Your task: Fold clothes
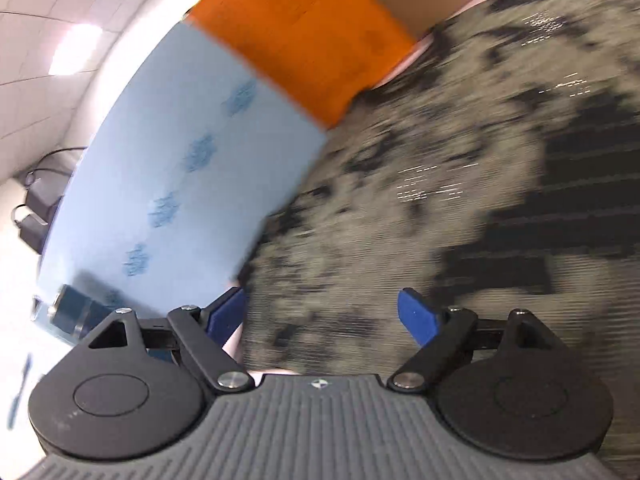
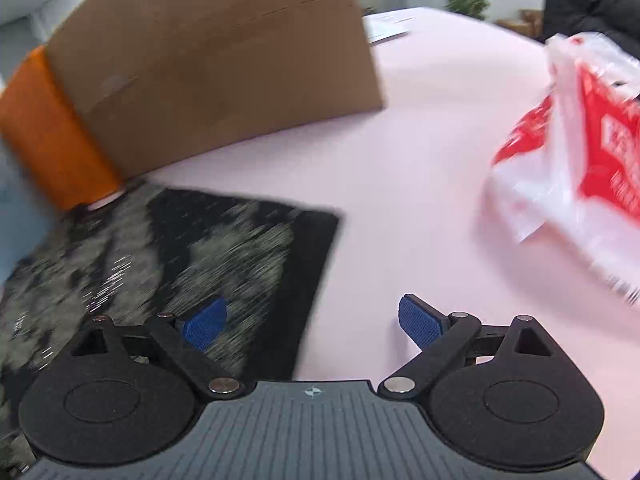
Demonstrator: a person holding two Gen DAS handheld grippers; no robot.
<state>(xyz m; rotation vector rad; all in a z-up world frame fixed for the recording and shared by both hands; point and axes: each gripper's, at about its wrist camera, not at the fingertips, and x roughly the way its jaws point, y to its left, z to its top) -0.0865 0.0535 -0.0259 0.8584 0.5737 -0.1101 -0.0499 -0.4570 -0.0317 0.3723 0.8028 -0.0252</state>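
A black and grey-beige patterned garment (image 1: 460, 184) lies flat on the pale pink table (image 2: 420, 160); it also shows in the right wrist view (image 2: 168, 248), its straight right edge near the view's middle. My left gripper (image 1: 322, 314) is open and empty, close above the garment's left part. My right gripper (image 2: 312, 320) is open and empty; its left blue pad (image 2: 206, 322) is over the garment's right edge and its right pad (image 2: 420, 324) over bare table. Both views are motion-blurred.
A brown cardboard box (image 2: 216, 64) with an orange band (image 2: 52, 136) stands behind the garment. A light blue panel (image 1: 180, 184) stands to the left. A red and white plastic bag (image 2: 576, 152) lies at the right. Papers (image 2: 386, 26) lie far back.
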